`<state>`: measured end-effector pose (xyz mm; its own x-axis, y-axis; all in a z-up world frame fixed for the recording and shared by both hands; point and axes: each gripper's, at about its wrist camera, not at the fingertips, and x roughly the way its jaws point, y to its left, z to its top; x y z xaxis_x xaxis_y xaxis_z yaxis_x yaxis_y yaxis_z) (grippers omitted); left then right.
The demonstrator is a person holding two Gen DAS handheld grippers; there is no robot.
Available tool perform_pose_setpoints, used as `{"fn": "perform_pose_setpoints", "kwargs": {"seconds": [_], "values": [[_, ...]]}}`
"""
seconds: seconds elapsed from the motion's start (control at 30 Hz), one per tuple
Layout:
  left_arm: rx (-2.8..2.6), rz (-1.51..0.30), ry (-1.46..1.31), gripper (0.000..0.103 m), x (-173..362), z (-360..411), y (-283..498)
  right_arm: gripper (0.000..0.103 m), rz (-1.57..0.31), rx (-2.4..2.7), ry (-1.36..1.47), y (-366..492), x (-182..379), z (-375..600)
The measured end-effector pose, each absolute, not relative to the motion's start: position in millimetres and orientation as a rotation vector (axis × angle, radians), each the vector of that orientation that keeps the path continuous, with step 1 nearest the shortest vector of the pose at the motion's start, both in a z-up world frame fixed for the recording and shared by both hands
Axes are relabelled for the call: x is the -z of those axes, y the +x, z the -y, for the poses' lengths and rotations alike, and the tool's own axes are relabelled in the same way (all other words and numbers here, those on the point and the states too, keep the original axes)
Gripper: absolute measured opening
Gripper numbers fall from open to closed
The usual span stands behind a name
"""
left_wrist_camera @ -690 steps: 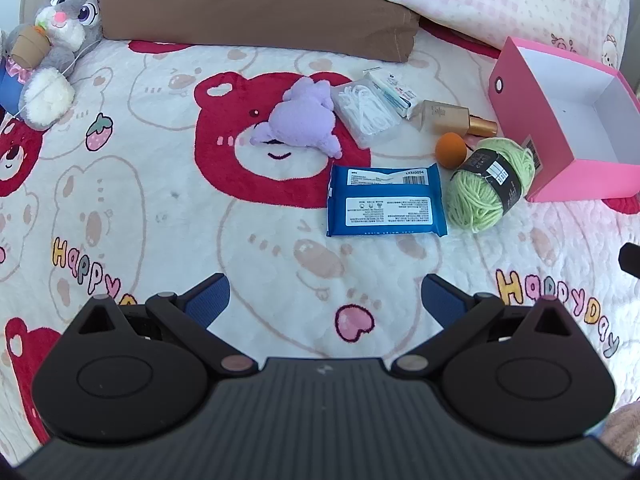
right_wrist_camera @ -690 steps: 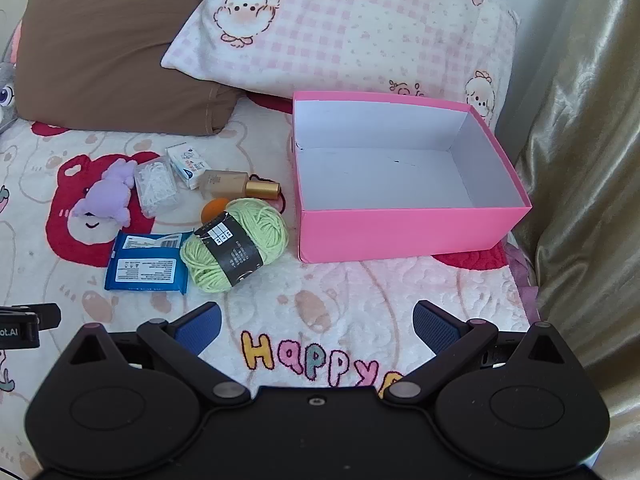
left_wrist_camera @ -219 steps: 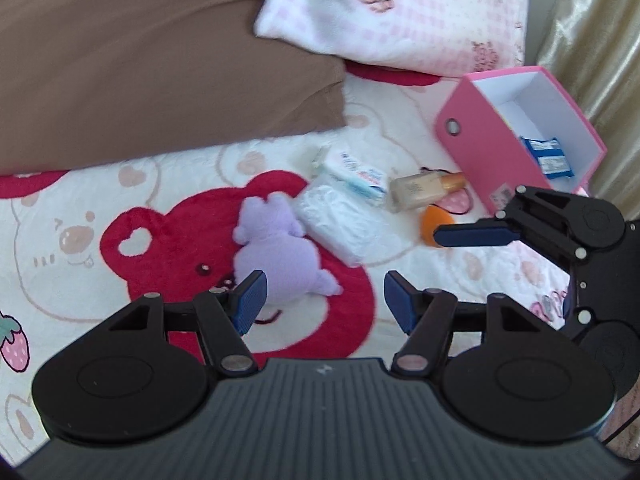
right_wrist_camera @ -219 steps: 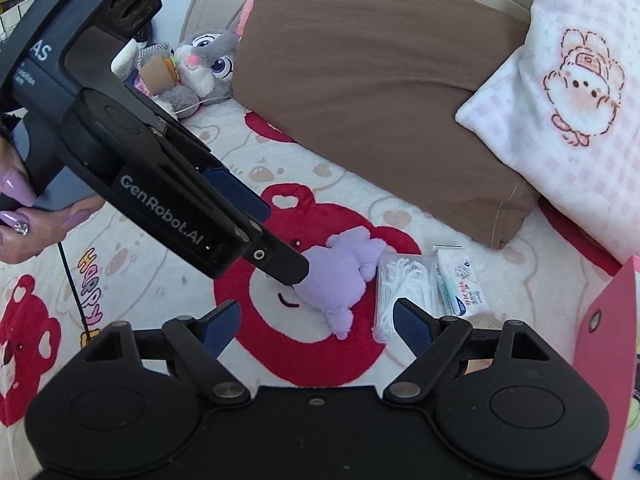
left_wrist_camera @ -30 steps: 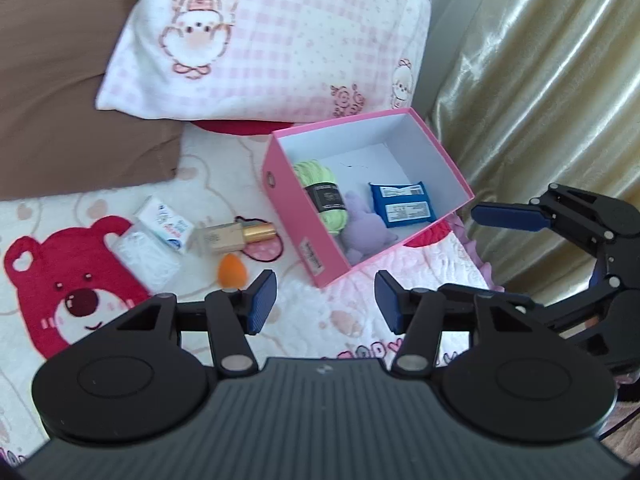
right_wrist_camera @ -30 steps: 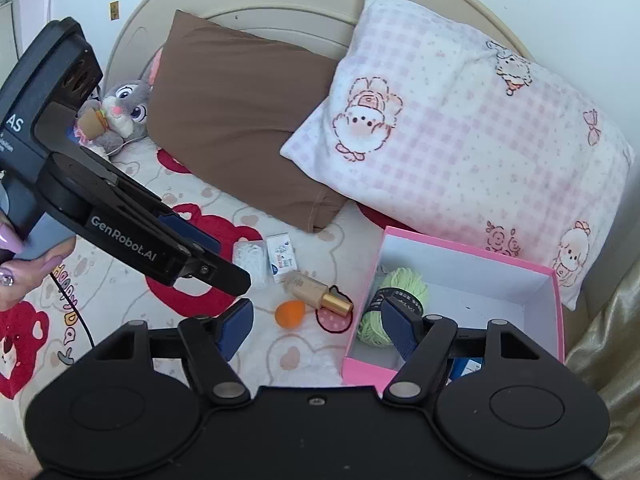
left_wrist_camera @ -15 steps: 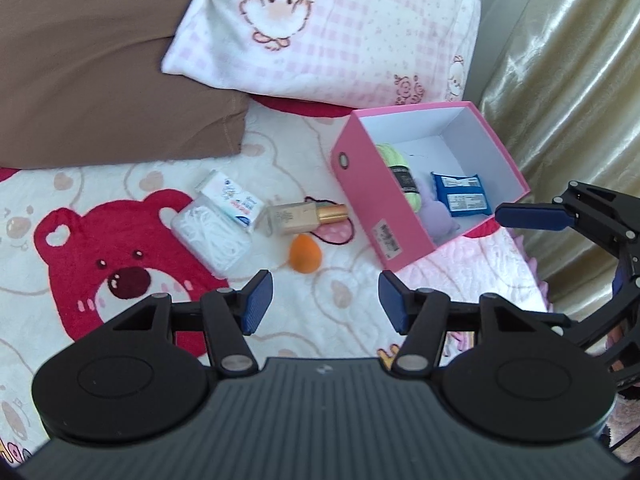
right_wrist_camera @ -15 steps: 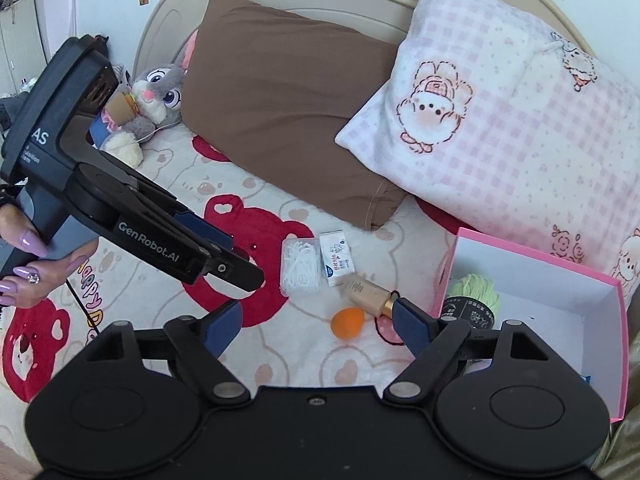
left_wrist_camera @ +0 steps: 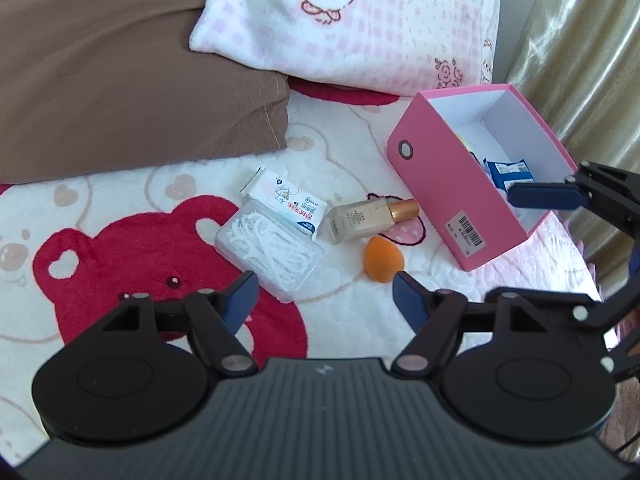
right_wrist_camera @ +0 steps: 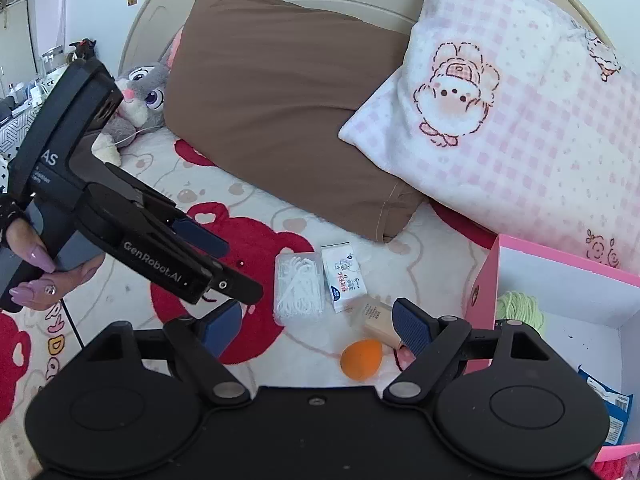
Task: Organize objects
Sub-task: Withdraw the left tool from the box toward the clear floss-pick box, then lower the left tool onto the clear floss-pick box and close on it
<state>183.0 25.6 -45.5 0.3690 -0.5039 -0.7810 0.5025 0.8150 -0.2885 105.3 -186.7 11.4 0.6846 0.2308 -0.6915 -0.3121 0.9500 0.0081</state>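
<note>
On the bear-print bedspread lie a clear box of floss picks (left_wrist_camera: 269, 251) (right_wrist_camera: 299, 286), a small white carton (left_wrist_camera: 286, 202) (right_wrist_camera: 344, 272), a beige bottle with a gold cap (left_wrist_camera: 370, 216) (right_wrist_camera: 376, 318) and an orange sponge egg (left_wrist_camera: 383, 259) (right_wrist_camera: 361, 358). The pink box (left_wrist_camera: 448, 192) (right_wrist_camera: 486, 292) to their right holds green yarn (right_wrist_camera: 520, 310) and a blue wipes pack (left_wrist_camera: 508, 172) (right_wrist_camera: 610, 412). My left gripper (left_wrist_camera: 324, 300) hovers just short of the floss box and sponge, jaws opening, nothing between them. My right gripper (right_wrist_camera: 316, 330) stands open and empty above the same items.
A brown pillow (left_wrist_camera: 120, 64) and a pink checked pillow (left_wrist_camera: 360, 20) lie behind the items. A grey stuffed rabbit (right_wrist_camera: 138, 96) sits at the far left by the headboard. Gold curtain (left_wrist_camera: 580, 48) hangs right of the pink box. A person's hand (right_wrist_camera: 36, 272) grips the left tool.
Both grippers have dropped and moved left from over the pink box toward the loose items, which now look larger. The left jaws have spread wider; the right ones widened a little.
</note>
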Motion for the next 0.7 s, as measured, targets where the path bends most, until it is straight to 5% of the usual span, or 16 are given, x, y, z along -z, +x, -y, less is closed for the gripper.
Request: {"fn": "perform_pose_setpoints", "kwargs": {"seconds": [0.13,0.7], "values": [[0.686,-0.976,0.011,0.086,58,-29,192,0.086,-0.753,-0.317,-0.111,122,8,181],[0.683,-1.019,-0.084,0.086,127,-30,275,0.086,-0.777,-0.263,-0.087,155,83,141]]}}
